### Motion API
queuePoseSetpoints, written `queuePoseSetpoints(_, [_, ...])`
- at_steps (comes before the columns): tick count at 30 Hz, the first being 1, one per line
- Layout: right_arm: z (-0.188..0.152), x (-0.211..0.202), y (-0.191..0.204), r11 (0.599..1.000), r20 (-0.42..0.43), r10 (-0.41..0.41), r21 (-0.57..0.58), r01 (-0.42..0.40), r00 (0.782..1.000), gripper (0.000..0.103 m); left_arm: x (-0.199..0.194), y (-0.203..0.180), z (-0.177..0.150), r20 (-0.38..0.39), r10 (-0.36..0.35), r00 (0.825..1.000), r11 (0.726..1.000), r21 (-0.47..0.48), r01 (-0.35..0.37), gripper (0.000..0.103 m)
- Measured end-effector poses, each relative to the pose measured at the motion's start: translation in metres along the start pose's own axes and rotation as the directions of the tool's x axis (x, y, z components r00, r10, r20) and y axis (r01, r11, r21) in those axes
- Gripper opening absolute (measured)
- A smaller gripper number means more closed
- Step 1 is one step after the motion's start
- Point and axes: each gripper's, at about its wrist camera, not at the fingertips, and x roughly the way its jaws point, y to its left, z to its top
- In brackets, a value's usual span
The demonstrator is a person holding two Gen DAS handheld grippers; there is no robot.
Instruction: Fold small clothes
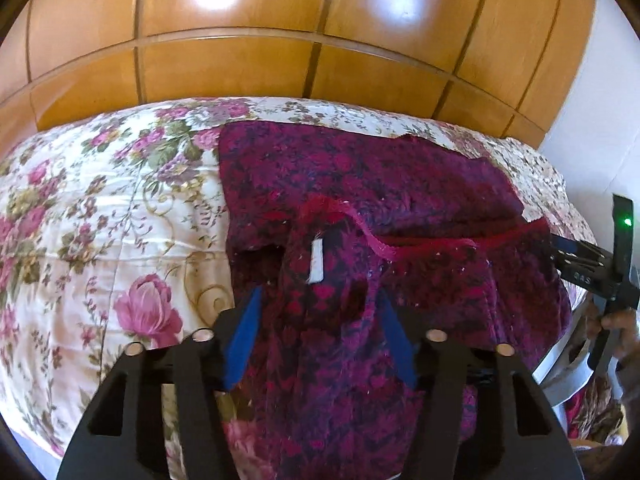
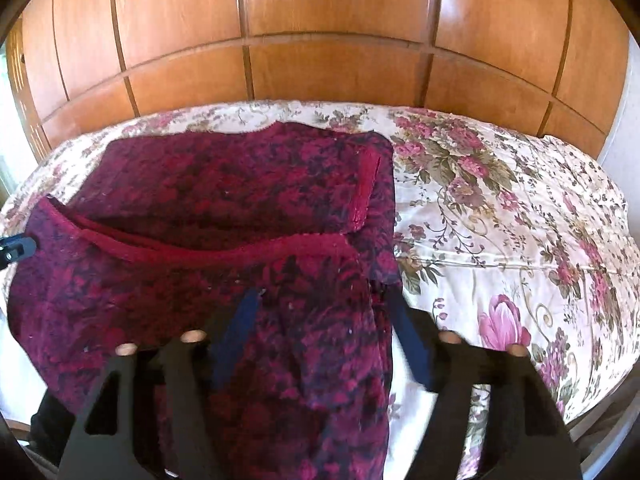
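Note:
A maroon and pink patterned knit garment point(image 1: 360, 184) with red trim lies on the floral bedspread point(image 1: 100, 240), its far part folded flat. A white label point(image 1: 316, 260) shows on the near part. My left gripper point(image 1: 320, 296) has its blue pads point(image 1: 244, 340) on both sides of a bunched near-left fold and is shut on it. In the right wrist view the same garment point(image 2: 224, 184) fills the left half. My right gripper point(image 2: 320, 294) is shut on the garment's near-right edge, cloth bulging between its pads point(image 2: 408, 344). The right gripper's body point(image 1: 592, 264) shows at the garment's right side.
A wooden panelled wardrobe point(image 1: 280, 60) stands directly behind the bed. A white wall point(image 1: 592, 100) is at the right. Bare bedspread point(image 2: 500, 220) extends to the right of the garment. A hand point(image 1: 620, 320) holds the right gripper at the edge of the left wrist view.

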Motion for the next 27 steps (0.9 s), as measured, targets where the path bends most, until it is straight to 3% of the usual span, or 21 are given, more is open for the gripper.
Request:
queuePoseSetpoints(2, [-0.002,0.002,0.000,1.000,-0.010,0.000,-0.010,0.000,1.000,0.035,0.004,-0.004,-0.001,-0.006,0.007,1.000,1.000,0.030,-0.007,0.028])
queuePoseSetpoints(5, [-0.007,-0.006,-0.004,1.000,-0.004,0.013,-0.002,-0.013,1.000,0.022,0.001,0.000,-0.003,0.017,0.003,1.000,1.000,0.023,-0.003,0.016])
queuePoseSetpoints(11, [-0.009,-0.034,-0.002,0.999,0.022,0.041,0.004,-0.041,0.999,0.017,-0.029,0.012,-0.012,0.093,-0.085,0.992,0.994,-0.054,0.090,0.015])
queuePoseSetpoints(19, [0.020,-0.078,-0.007,0.991,0.119,0.113,0.061,-0.121,0.986,0.016,-0.075,0.020,0.000,0.208,-0.181,0.961,0.972,-0.110,0.207,0.014])
queuePoseSetpoints(22, [0.036,-0.087,-0.010,0.987,0.167,0.131,0.075,-0.145,0.977,0.016,-0.081,0.023,0.017,0.252,-0.191,0.949,0.969,-0.106,0.223,0.014])
queuePoseSetpoints(27, [0.069,-0.070,-0.016,0.986,0.199,0.124,0.083,-0.143,0.972,0.016,-0.064,0.029,0.046,0.264,-0.140,0.954,0.980,-0.103,0.172,0.014])
